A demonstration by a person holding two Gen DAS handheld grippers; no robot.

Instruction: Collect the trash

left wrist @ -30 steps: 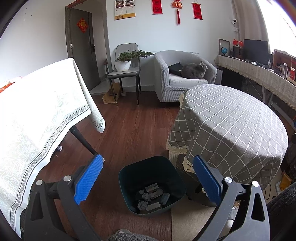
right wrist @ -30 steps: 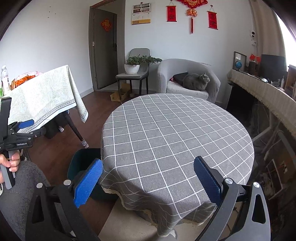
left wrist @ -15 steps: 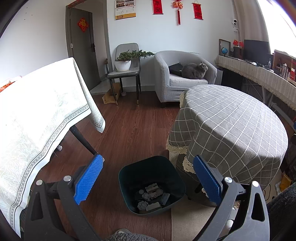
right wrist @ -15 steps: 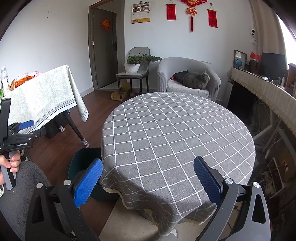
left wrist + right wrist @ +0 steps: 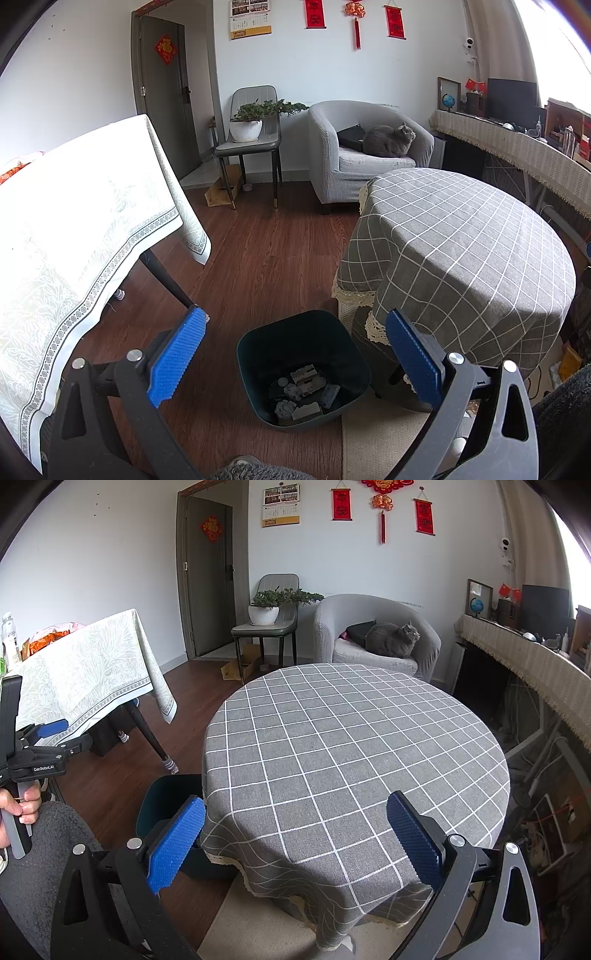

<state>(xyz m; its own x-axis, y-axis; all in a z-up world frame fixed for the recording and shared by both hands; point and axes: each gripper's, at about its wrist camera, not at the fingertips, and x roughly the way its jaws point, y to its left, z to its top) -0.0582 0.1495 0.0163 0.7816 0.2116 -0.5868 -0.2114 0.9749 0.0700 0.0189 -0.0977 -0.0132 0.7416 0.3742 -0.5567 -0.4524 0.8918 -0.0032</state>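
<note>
My left gripper [image 5: 293, 354] and right gripper [image 5: 295, 836] are both wide apart and empty; crumpled grey trash pieces [image 5: 303, 395] already lie inside the dark green plastic bin [image 5: 258, 354], and the grey checked round tabletop [image 5: 354, 746] shows nothing left

Bright daylight from right, glare top-right, fisheye warp w/ dark corners.
</note>
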